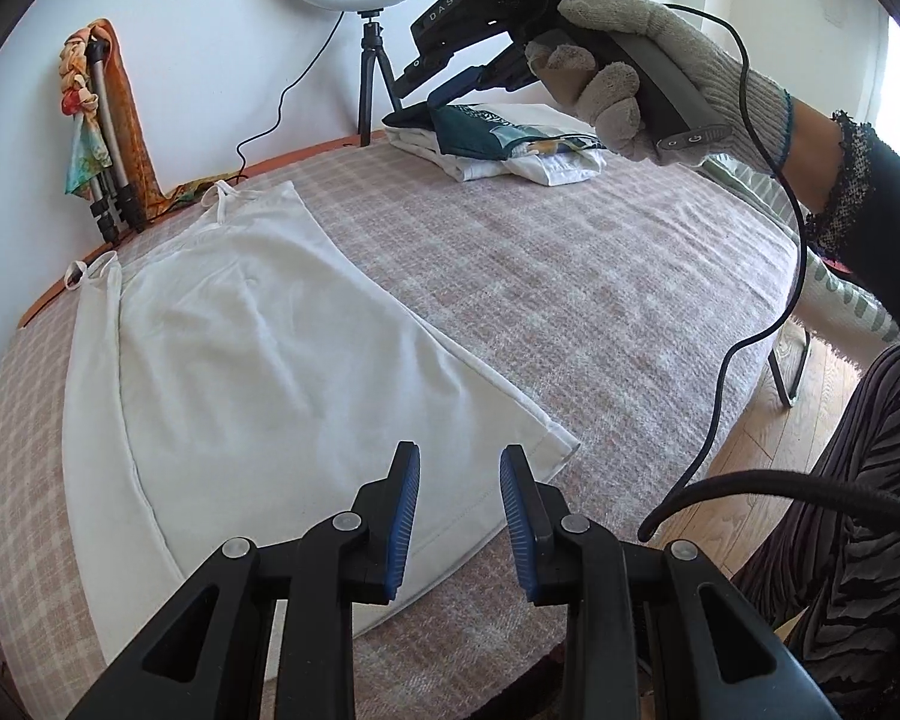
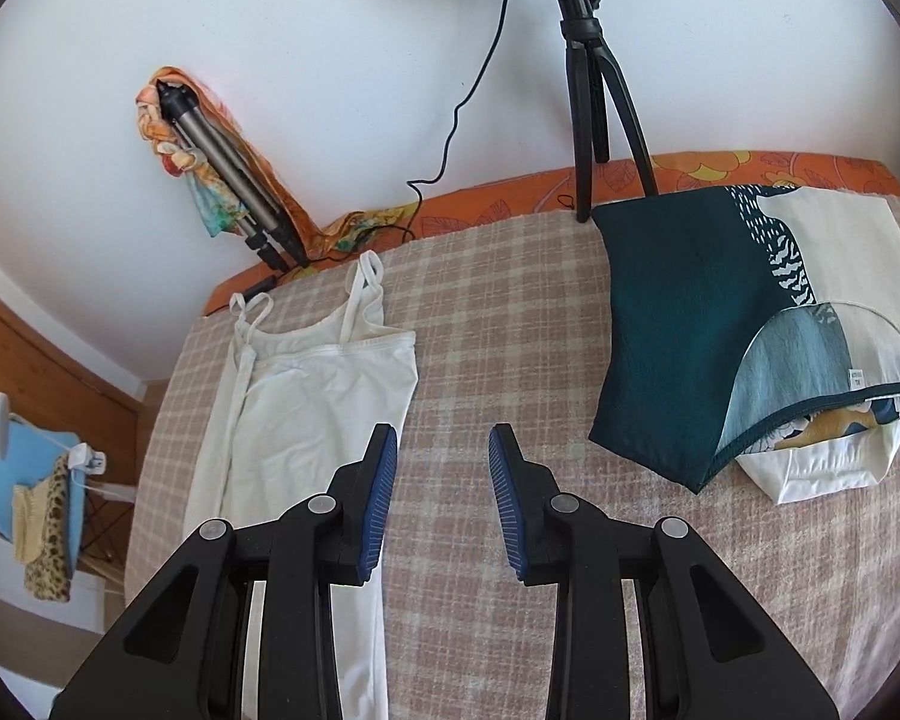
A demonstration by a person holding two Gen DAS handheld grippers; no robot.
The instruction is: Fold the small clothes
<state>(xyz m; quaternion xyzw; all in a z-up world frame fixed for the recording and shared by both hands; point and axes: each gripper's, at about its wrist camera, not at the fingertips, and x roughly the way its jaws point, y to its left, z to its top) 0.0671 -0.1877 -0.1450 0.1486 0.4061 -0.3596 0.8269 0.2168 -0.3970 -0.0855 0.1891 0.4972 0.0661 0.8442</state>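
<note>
A white strappy top (image 1: 270, 360) lies flat on the pink checked cover (image 1: 570, 300), straps toward the wall; it also shows in the right wrist view (image 2: 306, 408). My left gripper (image 1: 459, 516) is open and empty, just above the top's hem near its right corner. My right gripper (image 2: 443, 498) is open and empty, held above the cover between the top and a pile of folded clothes (image 2: 690, 324). In the left wrist view the right gripper (image 1: 444, 87) hangs high over that pile (image 1: 510, 144), held by a gloved hand (image 1: 648, 78).
A ring light on a black tripod (image 2: 588, 90) stands at the wall behind the pile. A folded tripod wrapped in an orange scarf (image 2: 222, 180) leans against the wall. A black cable (image 1: 780, 312) hangs at the right. The cover's right edge drops to wooden floor (image 1: 750, 438).
</note>
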